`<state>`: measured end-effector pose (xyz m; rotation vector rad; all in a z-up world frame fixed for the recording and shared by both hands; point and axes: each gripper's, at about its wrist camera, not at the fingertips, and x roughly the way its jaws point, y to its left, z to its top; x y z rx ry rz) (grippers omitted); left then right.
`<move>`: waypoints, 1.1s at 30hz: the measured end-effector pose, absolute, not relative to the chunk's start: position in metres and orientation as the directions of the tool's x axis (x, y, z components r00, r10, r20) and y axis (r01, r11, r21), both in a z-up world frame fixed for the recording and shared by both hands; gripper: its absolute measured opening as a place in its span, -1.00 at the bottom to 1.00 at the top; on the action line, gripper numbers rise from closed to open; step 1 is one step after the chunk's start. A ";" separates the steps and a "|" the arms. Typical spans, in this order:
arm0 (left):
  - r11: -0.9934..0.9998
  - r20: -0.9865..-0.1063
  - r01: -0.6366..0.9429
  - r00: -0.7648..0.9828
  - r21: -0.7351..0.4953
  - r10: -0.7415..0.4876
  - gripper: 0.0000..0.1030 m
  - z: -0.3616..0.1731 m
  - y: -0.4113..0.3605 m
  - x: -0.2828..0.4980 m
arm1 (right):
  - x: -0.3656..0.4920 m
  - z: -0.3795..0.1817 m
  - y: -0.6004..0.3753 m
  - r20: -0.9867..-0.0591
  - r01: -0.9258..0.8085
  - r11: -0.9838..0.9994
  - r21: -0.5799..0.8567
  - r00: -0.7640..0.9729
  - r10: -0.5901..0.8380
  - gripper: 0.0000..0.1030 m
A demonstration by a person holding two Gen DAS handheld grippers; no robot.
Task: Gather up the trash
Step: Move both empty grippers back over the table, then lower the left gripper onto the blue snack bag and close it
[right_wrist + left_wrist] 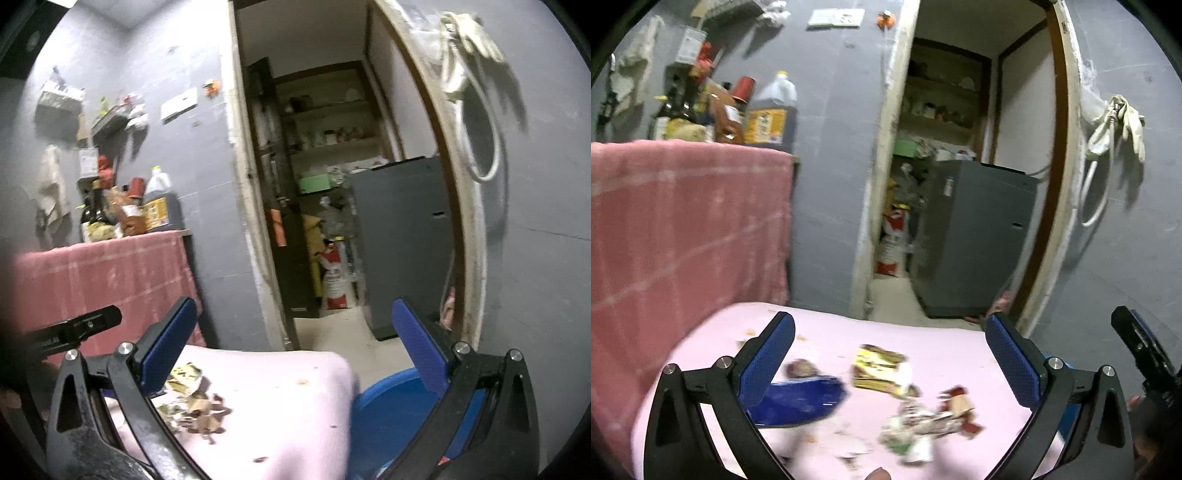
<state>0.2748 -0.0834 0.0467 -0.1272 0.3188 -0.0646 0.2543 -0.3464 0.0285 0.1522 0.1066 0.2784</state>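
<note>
A pink table (831, 332) holds scattered trash: a blue wrapper (801, 398), a yellow-brown packet (879, 365) and a crumpled pile of wrappers (931, 421). My left gripper (890, 354) is open above the trash, holding nothing. My right gripper (295, 339) is open and empty over the table's right end (295, 398); the yellow packet (184, 376) and crumpled scraps (195, 410) lie by its left finger. A blue bin (391, 417) stands below the table's right edge, under the right finger. The right gripper shows at the right edge of the left wrist view (1145, 350).
A pink cloth (683, 221) covers a counter on the left, with bottles and an oil jug (772, 110) on top. A doorway ahead opens to a storeroom with a grey cabinet (979, 236) and shelves. A cloth and hose (1115, 125) hang on the right wall.
</note>
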 end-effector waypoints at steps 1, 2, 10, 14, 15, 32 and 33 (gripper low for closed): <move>0.991 -0.305 0.032 0.950 -0.127 -0.069 0.97 0.046 -0.079 0.272 | 0.255 0.028 -0.342 -0.086 -0.272 0.949 0.159 0.954 0.288 1.00; 0.993 -0.303 0.019 0.951 -0.120 -0.055 0.96 0.045 -0.073 0.268 | 0.256 0.029 -0.336 -0.090 -0.282 0.947 0.152 0.950 0.298 1.00; 0.993 -0.340 -0.042 0.940 -0.113 0.001 0.97 0.028 -0.046 0.254 | 0.265 0.022 -0.308 -0.146 -0.343 0.931 0.126 0.922 0.359 1.00; 0.992 -0.364 -0.067 0.931 -0.106 0.024 0.97 0.017 -0.039 0.250 | 0.270 0.016 -0.299 -0.184 -0.359 0.926 0.117 0.908 0.375 1.00; 0.992 -0.369 -0.070 0.929 -0.103 0.028 0.97 0.014 -0.037 0.248 | 0.271 0.014 -0.297 -0.194 -0.363 0.925 0.114 0.905 0.379 1.00; 0.993 -0.603 -0.086 0.798 -0.084 0.018 0.96 -0.023 0.004 0.286 | 0.302 -0.008 -0.281 -0.390 -0.406 0.901 0.153 0.813 0.432 1.00; 0.993 -0.611 -0.083 0.791 -0.083 0.015 0.96 -0.025 0.004 0.288 | 0.304 -0.009 -0.280 -0.400 -0.410 0.899 0.155 0.806 0.436 0.99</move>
